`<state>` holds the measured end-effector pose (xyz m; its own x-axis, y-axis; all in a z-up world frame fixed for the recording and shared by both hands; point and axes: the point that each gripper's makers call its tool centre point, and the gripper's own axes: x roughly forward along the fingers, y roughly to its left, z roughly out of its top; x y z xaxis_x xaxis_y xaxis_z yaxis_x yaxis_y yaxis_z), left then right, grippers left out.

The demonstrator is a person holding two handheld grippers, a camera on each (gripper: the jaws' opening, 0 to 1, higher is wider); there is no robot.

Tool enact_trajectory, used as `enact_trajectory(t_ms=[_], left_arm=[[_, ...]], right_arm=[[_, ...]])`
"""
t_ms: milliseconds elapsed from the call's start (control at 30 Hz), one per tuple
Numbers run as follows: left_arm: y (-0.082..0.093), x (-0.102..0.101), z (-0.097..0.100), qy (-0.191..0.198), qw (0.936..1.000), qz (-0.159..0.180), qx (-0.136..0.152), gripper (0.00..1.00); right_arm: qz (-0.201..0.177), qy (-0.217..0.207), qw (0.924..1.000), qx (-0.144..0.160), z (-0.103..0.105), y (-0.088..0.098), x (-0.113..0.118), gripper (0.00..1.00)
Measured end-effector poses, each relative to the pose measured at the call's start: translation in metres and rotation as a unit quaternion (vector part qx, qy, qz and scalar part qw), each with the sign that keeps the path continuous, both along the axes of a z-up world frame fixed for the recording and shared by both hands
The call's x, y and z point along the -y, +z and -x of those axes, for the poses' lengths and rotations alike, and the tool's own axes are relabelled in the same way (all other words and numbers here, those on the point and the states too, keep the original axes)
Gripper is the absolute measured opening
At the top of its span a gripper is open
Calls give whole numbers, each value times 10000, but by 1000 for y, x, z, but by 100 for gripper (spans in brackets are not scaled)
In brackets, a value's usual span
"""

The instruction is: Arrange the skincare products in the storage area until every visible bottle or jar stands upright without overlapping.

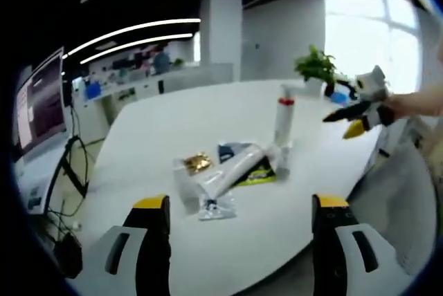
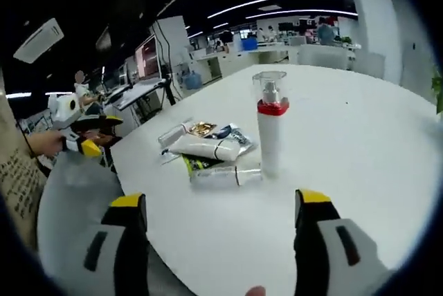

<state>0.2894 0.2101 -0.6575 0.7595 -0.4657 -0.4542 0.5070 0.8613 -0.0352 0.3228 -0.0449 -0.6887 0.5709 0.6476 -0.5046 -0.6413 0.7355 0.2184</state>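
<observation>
White table (image 2: 360,144) with upright pump bottle (image 2: 269,124), tubes (image 2: 208,148) and sachets (image 2: 201,128) lying overlapped beside it, left gripper (image 1: 239,223) wide and empty, right gripper (image 2: 220,216) wide and empty, both short of the pile

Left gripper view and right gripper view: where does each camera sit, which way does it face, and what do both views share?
Left gripper view: rides on the left gripper, open, facing across the white table toward the pump bottle and lying tubes; the right gripper and a hand enter from the right.
Right gripper view: rides on the open right gripper, facing the same pump bottle from the opposite side; the left gripper and a sleeve show at left.
Shared: table, upright bottle, tubes and sachets.
</observation>
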Motion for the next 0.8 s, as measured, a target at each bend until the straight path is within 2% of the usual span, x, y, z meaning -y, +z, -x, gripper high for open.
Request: enact_trajectory(t_ms=[100, 200, 333, 367, 400, 433, 500, 633, 733, 800], left_arm=[[2, 1, 1, -26, 10000, 61, 24, 82], [3, 3, 2, -77, 9999, 107, 34, 82], [4, 6, 4, -179, 9997, 166, 40, 83], [4, 7, 4, -210, 9996, 185, 48, 83], [3, 7, 5, -227, 9996, 169, 13, 83], [4, 8, 5, -227, 9995, 198, 18, 83], [6, 10, 6, -280, 9993, 259, 42, 83], [5, 12, 7, -350, 9990, 258, 34, 83], [4, 13, 9, -404, 9989, 252, 12, 83], [4, 16, 10, -476, 9985, 258, 13, 83]], right_arm=[[-41, -285, 9996, -35, 13, -2, -3, 92], [-46, -594, 9982, 54, 17, 2, -2, 93], [-300, -1314, 9905, 263, 19, 17, 0, 92], [56, -1268, 9912, 376, 21, 19, 5, 91], [222, -1416, 9883, 517, 19, 23, 11, 90], [71, -1556, 9860, 589, 18, 30, 10, 90], [-253, -1643, 9841, 618, 20, 39, 4, 90], [-92, -1624, 9843, 685, 26, 37, 0, 90], [363, -1451, 9864, 676, 31, 26, -1, 88], [362, -1438, 9864, 714, 29, 26, -2, 87]])
